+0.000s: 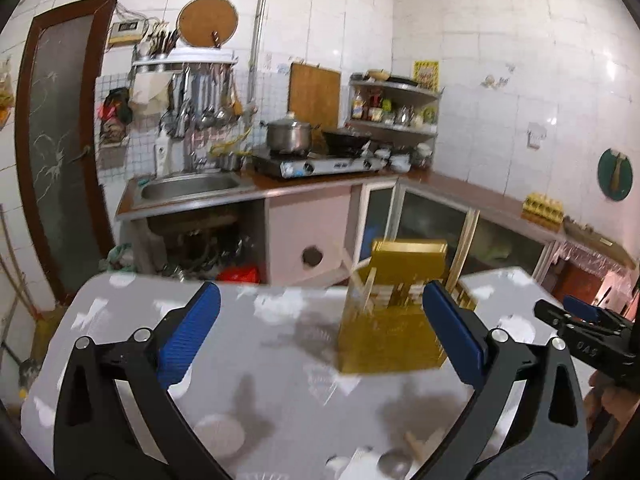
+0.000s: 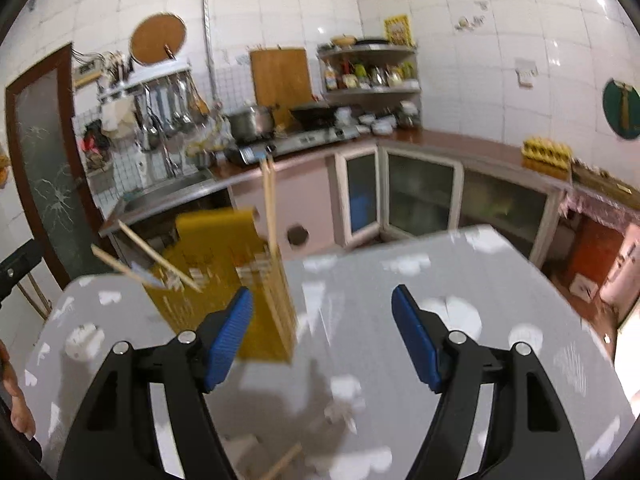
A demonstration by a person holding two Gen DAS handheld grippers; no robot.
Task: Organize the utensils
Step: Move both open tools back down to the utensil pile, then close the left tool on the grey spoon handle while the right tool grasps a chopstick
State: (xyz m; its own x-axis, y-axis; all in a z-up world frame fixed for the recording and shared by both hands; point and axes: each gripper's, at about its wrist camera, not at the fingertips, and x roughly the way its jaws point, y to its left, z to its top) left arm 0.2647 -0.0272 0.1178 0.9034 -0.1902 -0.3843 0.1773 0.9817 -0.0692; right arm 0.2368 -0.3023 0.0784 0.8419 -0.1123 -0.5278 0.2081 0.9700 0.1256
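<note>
The utensil holder (image 1: 394,312), a yellow slatted caddy with a tall back panel, stood upright on the grey cloud-patterned table (image 1: 280,360), toward its far side, with several wooden chopsticks (image 2: 270,208) standing or leaning in its compartments; one pair rose nearly straight up at its right side and others splayed out to the left. More pale utensils lay on the near part of the table: what looked like a white spoon (image 1: 360,460) and a loose chopstick (image 2: 286,460), though blur made them hard to identify. The chopsticks were probably light, stiff and thin, so they would likely roll or pivot in a loose pinch; taking one near its middle, crosswise between the ribbed blue pads, seemed the safest hold. The holder looked light and openwork, apt to slide or tip if bumped, so anything dropped in would best go in from above. The left gripper (image 1: 320,332) hovered above the table with its jaws spread wide and nothing between them, pointed forward with the holder just right of its centre line. The right gripper (image 2: 322,334) was likewise released and empty, aimed at bare table to the right of the holder, its left finger (image 2: 228,340) overlapping the holder in view.
</note>
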